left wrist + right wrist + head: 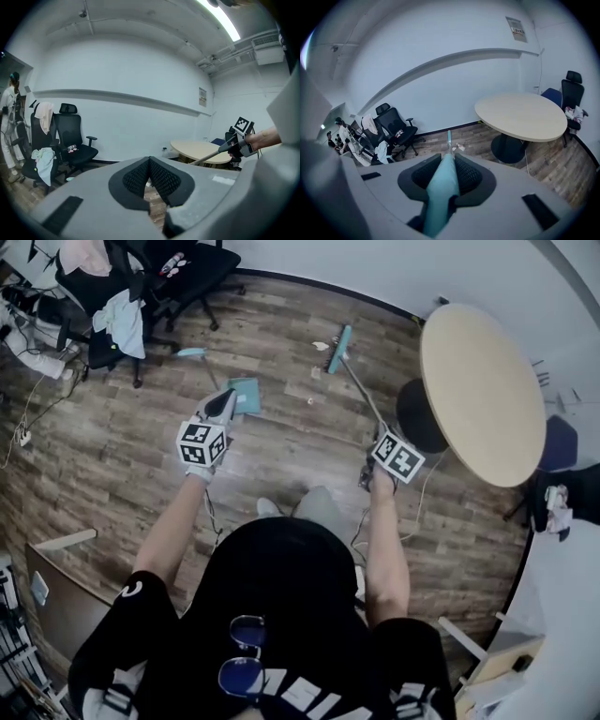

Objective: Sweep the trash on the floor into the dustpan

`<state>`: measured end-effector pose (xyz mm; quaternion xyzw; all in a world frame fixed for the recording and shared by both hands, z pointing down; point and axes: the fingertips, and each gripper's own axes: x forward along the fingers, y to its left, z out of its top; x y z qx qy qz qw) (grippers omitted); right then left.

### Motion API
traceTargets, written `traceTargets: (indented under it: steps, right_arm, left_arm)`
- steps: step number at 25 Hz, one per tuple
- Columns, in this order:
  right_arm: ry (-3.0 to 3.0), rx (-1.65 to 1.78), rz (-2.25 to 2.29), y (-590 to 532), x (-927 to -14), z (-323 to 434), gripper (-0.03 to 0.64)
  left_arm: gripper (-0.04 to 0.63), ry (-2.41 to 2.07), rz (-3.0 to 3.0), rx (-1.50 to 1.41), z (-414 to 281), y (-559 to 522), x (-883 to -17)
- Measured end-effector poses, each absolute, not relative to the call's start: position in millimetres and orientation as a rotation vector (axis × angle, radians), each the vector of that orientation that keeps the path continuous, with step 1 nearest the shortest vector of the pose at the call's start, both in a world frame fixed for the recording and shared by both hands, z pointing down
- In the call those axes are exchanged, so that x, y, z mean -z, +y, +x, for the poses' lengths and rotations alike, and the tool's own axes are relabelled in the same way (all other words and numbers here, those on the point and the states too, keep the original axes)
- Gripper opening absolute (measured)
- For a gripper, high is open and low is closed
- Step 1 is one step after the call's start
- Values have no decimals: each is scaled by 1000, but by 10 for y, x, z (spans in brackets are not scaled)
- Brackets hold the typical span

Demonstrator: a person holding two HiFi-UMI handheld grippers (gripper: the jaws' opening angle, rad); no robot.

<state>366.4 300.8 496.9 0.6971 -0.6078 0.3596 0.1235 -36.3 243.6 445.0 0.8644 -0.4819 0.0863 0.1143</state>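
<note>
The right gripper [449, 164] has its fingers clamped on the teal grip of the broom [361, 395]. The shaft runs forward and down to the broom head [337, 351], which sits on the wood floor [141, 456] off the left edge of the round table [478, 404].

The left gripper [150, 161] has its fingers closed tip to tip with nothing seen between them, and only floor shows through the slit behind the tips.

The trash is a few pale scraps. 1 scrap [321, 346] lies just beside the broom head, and 2 smaller bits [316, 373] lie nearer the person. The teal dustpan [247, 395] lies on the floor to their left, close under the left gripper's tip in the head view.

The sweep looks to be in hand, with the head set down by the farthest scrap. The next move probably calls for drawing the head left and back, gathering the scraps toward the dustpan's mouth. The left gripper would need to steady or angle the pan.

Hard to make out:
- The head view cannot show whether the left gripper touches the dustpan, and its own view looks level at the wall and chairs [70, 140], so the pan is out of its sight.
- Which way the pan's mouth faces is unclear.
- A small pale blue item [192, 352] farther off is too small to identify.
</note>
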Motion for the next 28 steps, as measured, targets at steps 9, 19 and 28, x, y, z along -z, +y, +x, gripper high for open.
traceTargets:
  steps: [9,19,28]
  right_arm:
    - [-1646,-1117,2047,2822,-5359,3719,84]
    - [-1560,-1181,1987,1478,-5954,4155,84]
    - [-1483,-1185,1876,-184,-6301,4769,84]
  left_arm:
    - [-3,-1332,2521,-296,-308,1996,-4735]
    - [-3,-1304,2477,-383,86,610,-5086]
    - [-3,-1277,2401,-451,792,-942,-5341]
